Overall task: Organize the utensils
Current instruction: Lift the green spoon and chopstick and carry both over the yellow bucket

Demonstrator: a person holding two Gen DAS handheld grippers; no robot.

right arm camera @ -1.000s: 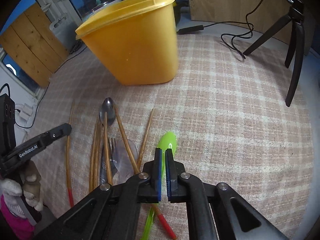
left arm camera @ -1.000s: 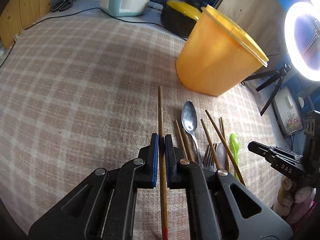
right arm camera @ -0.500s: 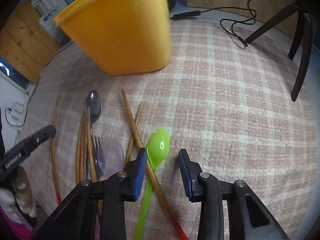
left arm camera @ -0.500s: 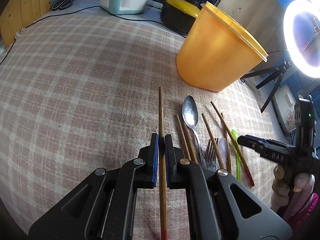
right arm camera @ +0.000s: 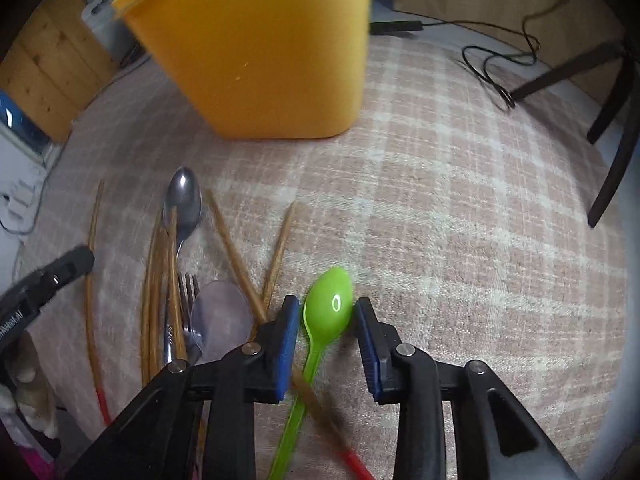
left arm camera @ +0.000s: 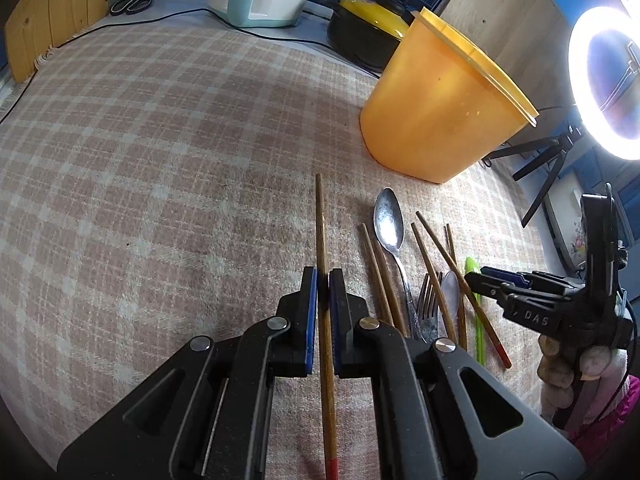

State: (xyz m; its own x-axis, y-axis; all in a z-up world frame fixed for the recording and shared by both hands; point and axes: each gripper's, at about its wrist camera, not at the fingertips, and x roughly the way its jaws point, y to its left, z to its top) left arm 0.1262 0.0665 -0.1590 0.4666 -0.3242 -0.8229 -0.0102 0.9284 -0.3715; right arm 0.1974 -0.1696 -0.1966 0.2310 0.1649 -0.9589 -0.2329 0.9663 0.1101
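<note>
The left claw [left arm camera: 323, 280] is clenched on a single chopstick [left arm camera: 320, 220], apart from the pile, likely to sort it. The right claw [right arm camera: 326, 312], released, straddles the green spoon [right arm camera: 329, 308] on the counter [right arm camera: 460, 220], near the yellow tub [right arm camera: 272, 60], seemingly to grasp it next.

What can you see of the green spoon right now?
The green spoon looks like glossy plastic, one piece, with an oval bowl facing up and a thin handle running toward the camera. It lies flat on the checked cloth, right of the utensil pile. A red-tipped chopstick crosses its handle. The right claw stands open around the bowl, pads on either side; whether they touch it I cannot tell.
</note>
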